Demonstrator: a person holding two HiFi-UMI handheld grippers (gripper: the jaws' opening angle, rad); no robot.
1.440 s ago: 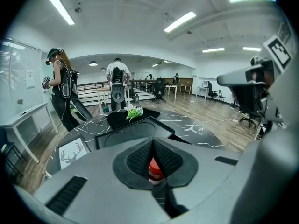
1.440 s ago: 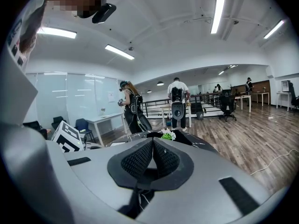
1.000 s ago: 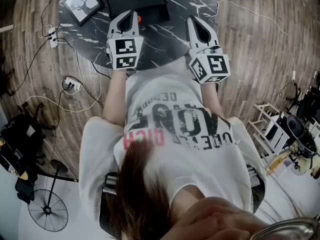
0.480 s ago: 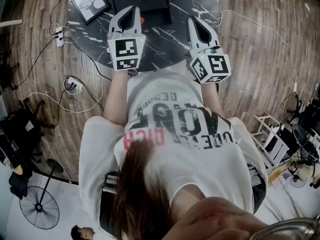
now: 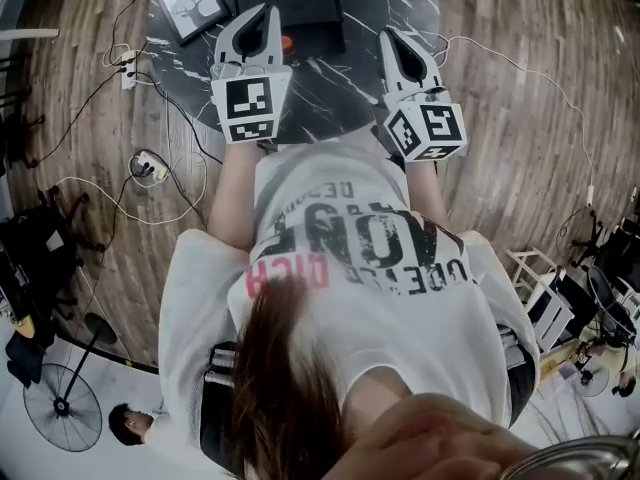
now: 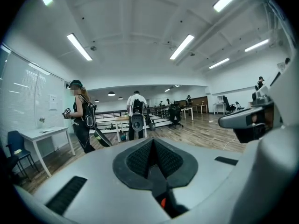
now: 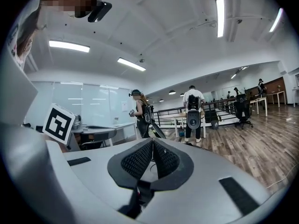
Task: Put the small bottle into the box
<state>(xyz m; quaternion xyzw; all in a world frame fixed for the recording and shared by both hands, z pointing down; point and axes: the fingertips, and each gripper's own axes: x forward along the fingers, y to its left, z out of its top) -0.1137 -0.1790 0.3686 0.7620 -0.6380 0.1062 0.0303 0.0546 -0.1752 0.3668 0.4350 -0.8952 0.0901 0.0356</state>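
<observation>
In the head view, a black box (image 5: 290, 3) stands at the far side of the round black marble table (image 5: 330, 83). A small red-orange thing (image 5: 287, 43), apparently the small bottle, sits on the table just in front of the box; its body is hidden beside my left gripper (image 5: 262, 11). That gripper is raised over the table, its pads (image 6: 140, 158) pressed together on nothing, and a red spot (image 6: 163, 202) shows below them. My right gripper (image 5: 392, 35) hovers to the right of the box, its pads (image 7: 164, 158) also together and empty.
A framed picture (image 5: 193, 5) lies on the table left of the box. Cables and a power strip (image 5: 145, 168) trail over the wooden floor at left, and a floor fan (image 5: 60, 408) stands at lower left. Both gripper views look level across an office, where standing people (image 6: 81, 115) are in view.
The left gripper has risen toward the camera and looks larger. The right gripper has risen a little. Both have stayed shut.
</observation>
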